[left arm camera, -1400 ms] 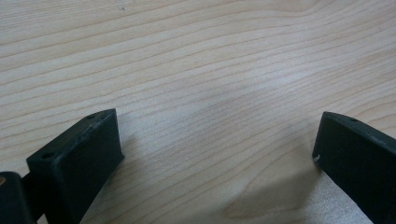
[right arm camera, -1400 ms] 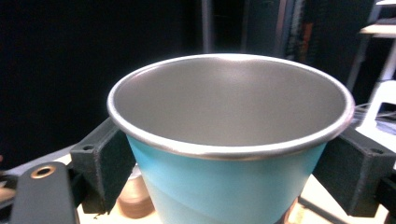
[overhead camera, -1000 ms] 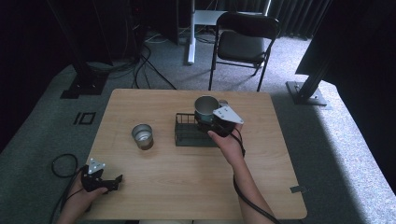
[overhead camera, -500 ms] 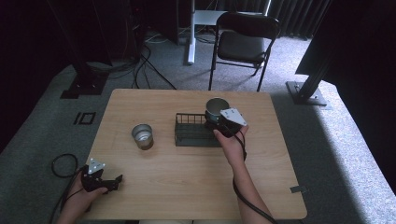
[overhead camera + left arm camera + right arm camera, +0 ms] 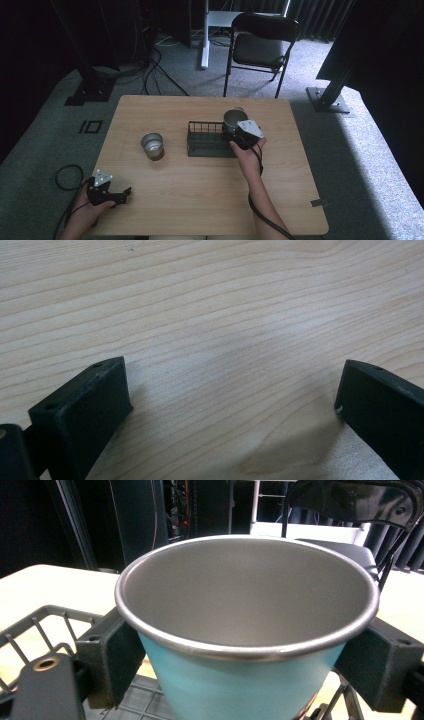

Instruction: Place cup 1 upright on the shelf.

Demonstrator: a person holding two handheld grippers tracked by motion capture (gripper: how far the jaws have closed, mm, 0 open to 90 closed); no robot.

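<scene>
A light-blue cup (image 5: 240,680) with a bare steel inside is clamped between the two black jaws of my right gripper (image 5: 245,660), one jaw on each side just under its rim. In the high view the cup (image 5: 234,118) hangs upright over the right end of a black wire basket (image 5: 205,145), with the right gripper (image 5: 237,132) shut on it. The basket's wire rim (image 5: 30,622) shows below the cup at the left. My left gripper (image 5: 124,192) rests low at the table's front left, its jaws (image 5: 230,405) wide apart over bare wood.
A small steel cup (image 5: 152,146) stands on the wooden table (image 5: 200,200) left of the basket. A black folding chair (image 5: 262,45) stands beyond the far edge. Cables and stand bases lie on the grey floor around the table.
My right gripper has carried the blue cup to the right and slightly lower, over the basket's right end. The left gripper has stayed put.
</scene>
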